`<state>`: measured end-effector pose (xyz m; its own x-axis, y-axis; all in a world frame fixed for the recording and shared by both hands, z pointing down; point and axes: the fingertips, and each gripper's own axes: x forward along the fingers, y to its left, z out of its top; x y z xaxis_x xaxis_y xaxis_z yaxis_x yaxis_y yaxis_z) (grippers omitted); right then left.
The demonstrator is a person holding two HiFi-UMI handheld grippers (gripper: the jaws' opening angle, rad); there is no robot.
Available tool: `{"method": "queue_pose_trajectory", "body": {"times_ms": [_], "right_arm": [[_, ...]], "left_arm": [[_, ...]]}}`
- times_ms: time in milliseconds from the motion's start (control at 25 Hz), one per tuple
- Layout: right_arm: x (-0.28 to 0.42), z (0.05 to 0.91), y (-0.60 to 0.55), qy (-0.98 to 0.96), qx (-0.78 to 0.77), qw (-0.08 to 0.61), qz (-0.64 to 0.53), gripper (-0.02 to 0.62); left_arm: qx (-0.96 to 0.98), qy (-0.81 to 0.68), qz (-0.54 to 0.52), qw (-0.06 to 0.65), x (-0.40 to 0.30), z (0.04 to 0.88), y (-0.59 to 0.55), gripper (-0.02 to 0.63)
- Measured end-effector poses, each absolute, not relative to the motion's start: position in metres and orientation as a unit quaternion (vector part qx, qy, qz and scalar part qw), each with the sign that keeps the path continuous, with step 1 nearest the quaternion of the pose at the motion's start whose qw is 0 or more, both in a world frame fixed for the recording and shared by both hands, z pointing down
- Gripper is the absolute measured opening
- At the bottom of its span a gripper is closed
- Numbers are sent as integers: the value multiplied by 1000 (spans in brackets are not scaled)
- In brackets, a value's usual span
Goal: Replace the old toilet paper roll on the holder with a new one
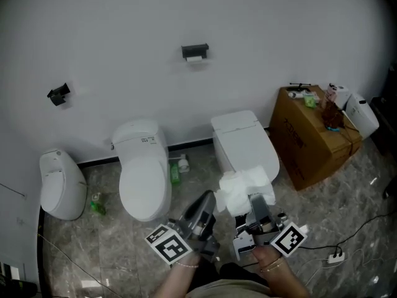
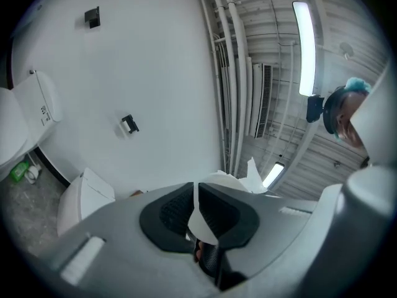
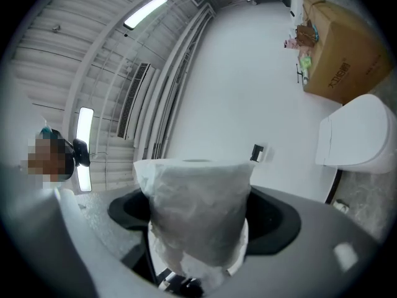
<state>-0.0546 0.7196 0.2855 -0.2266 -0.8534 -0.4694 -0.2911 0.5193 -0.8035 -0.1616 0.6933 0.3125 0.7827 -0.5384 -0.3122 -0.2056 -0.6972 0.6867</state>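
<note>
Soft crinkled paper roll (image 3: 195, 216), glossy, probably ceramic toilet (image 1: 144, 179), matt cardboard box (image 1: 310, 141)

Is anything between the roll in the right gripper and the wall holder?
Nothing in the air between roll and holder; the square toilet stands on the floor ahead, below the holder and right of it.
</note>
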Motion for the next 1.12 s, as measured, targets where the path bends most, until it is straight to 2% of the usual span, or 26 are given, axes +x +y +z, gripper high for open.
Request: {"method": "queue_pose_trajectory", "body": {"times_ms": [320, 1120], "right_arm": [[-54, 297, 676, 724, -396, 476, -305, 434], [-69, 275, 435, 706, -421, 504, -267, 434]], "left_arm": [[881, -214, -260, 331, -164, 319, 655, 8], [882, -169, -273, 346, -177, 301, 407, 8]]}}
